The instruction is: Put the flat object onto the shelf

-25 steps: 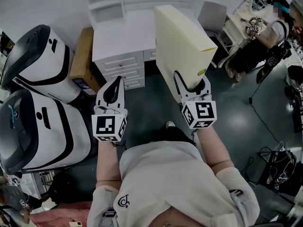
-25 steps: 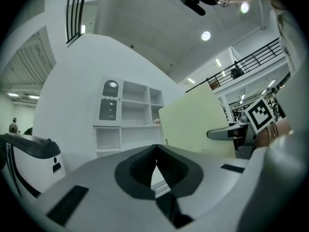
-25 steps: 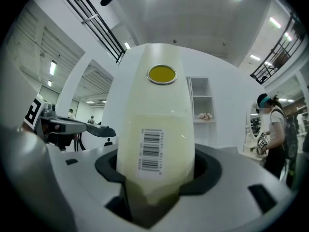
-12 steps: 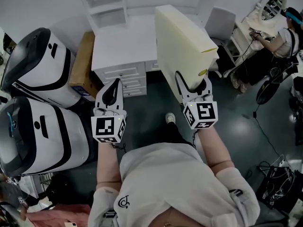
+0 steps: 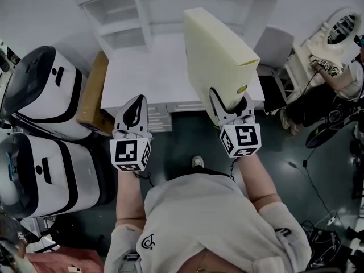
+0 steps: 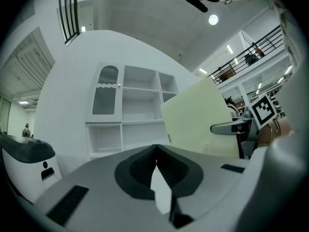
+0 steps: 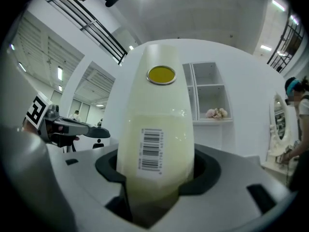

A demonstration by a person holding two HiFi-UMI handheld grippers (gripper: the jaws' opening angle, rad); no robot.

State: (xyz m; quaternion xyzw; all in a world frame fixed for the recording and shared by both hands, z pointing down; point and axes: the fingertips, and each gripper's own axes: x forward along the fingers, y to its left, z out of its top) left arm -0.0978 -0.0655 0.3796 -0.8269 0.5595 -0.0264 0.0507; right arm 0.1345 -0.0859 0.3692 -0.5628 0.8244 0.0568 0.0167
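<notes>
Flat board (image 5: 219, 56) clamped by its near edge in right gripper (image 5: 230, 102), held upright above white surface (image 5: 145, 67) and short of far shelf (image 5: 128, 16), likely for sliding in edge-first; left gripper (image 5: 138, 100) closed together, empty, parked to the left out of the way.

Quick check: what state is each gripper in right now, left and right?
Left gripper: jaws shut, nothing between them.
Right gripper: jaws shut on the lower end of the pale yellow board.
</notes>
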